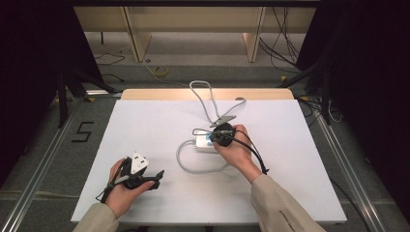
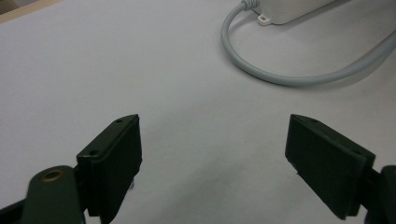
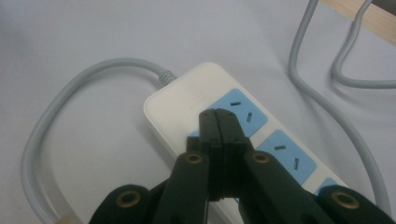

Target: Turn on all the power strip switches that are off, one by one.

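A white power strip (image 3: 187, 107) with blue socket faces lies near the middle of the white table; in the high view the power strip (image 1: 202, 143) is partly hidden by the right hand. Its grey cable (image 3: 70, 88) loops off one end, and more grey cable (image 1: 205, 99) runs toward the far edge. My right gripper (image 3: 217, 114) is shut with nothing between the jaws, its tips just over the strip by the first blue socket (image 3: 239, 111). My left gripper (image 2: 212, 140) rests open over bare table at the near left, also seen as the left gripper (image 1: 157, 175) from above.
The white table top (image 1: 145, 125) has a wooden strip along its far edge. The strip's cable loop (image 2: 280, 77) lies ahead of the left jaws. Black cables trail from both grippers. Floor with loose wires and table legs lies beyond.
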Action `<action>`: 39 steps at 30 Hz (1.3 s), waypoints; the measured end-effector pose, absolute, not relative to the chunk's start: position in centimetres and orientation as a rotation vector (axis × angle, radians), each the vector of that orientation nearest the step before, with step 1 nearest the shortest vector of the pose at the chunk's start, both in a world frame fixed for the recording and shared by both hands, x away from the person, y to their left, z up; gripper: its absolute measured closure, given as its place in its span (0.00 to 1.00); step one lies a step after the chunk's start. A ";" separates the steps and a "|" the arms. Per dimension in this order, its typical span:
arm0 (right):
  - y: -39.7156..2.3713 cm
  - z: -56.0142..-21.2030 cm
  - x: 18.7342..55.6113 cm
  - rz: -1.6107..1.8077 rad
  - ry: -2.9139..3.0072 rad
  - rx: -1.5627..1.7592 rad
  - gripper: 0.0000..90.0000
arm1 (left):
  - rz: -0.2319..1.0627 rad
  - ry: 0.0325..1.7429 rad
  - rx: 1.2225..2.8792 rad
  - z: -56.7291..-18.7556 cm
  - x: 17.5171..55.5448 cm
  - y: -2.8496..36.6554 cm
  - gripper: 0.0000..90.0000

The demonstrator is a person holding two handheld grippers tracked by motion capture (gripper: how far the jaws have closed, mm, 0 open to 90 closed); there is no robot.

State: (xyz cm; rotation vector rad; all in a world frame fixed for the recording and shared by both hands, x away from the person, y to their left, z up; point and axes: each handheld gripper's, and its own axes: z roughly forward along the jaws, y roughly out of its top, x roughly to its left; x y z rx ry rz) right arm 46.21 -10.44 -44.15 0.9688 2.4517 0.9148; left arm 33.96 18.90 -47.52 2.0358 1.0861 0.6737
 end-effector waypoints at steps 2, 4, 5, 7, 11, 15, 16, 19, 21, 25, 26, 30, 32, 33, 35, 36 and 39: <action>-10.3 -44.3 46.3 0.907 2.458 0.969 1.00 | 0.672 1.087 2.035 -47.5 34.0 18.9 0.21; -10.3 -44.3 46.4 0.906 2.460 0.970 1.00 | 0.671 1.087 2.034 -47.5 34.0 18.9 0.21; -10.2 -44.4 46.4 0.904 2.462 0.976 1.00 | 0.671 1.087 2.034 -47.5 34.0 18.9 0.21; -10.2 -44.5 46.5 0.901 2.464 0.974 1.00 | 0.672 1.085 2.036 -47.5 34.0 18.9 0.21; -10.0 -44.6 46.5 0.898 2.468 0.979 1.00 | 0.672 1.086 2.037 -47.6 34.0 18.9 0.20; -9.8 -44.6 46.6 0.893 2.474 0.968 1.00 | 0.670 1.086 2.034 -47.6 34.0 18.8 0.21; -9.7 -44.6 46.6 0.892 2.476 0.966 1.00 | 0.671 1.086 2.034 -47.6 34.0 18.8 0.20; -9.6 -44.6 46.7 0.889 2.478 0.967 1.00 | 0.671 1.085 2.035 -47.6 34.0 18.8 0.20; -9.5 -44.7 46.7 0.887 2.481 0.965 1.00 | 0.671 1.085 2.034 -47.6 34.0 18.9 0.21; -9.4 -44.7 46.8 0.885 2.483 0.965 1.00 | 0.673 1.083 2.037 -47.6 34.0 18.8 0.20; -9.4 -44.7 46.8 0.885 2.484 0.967 1.00 | 0.673 1.082 2.040 -47.6 34.0 18.9 0.21; -9.2 -44.7 46.8 0.879 2.490 0.962 1.00 | 0.673 1.082 2.036 -47.6 34.0 18.8 0.21; -9.1 -44.7 46.8 0.877 2.491 0.965 1.00 | 0.673 1.082 2.041 -47.6 34.0 18.9 0.21; -9.0 -44.7 46.8 0.876 2.491 0.969 1.00 | 0.674 1.081 2.040 -47.6 34.0 18.9 0.21; -9.0 -44.7 46.9 0.873 2.494 0.965 1.00 | 0.672 1.084 2.035 -47.5 34.0 18.8 0.21; -9.0 -44.7 46.9 0.872 2.495 0.967 1.00 | 0.671 1.085 2.035 -47.6 34.0 18.8 0.20; -8.9 -44.7 46.9 0.871 2.497 0.973 1.00 | 0.673 1.082 2.037 -47.6 34.0 18.8 0.21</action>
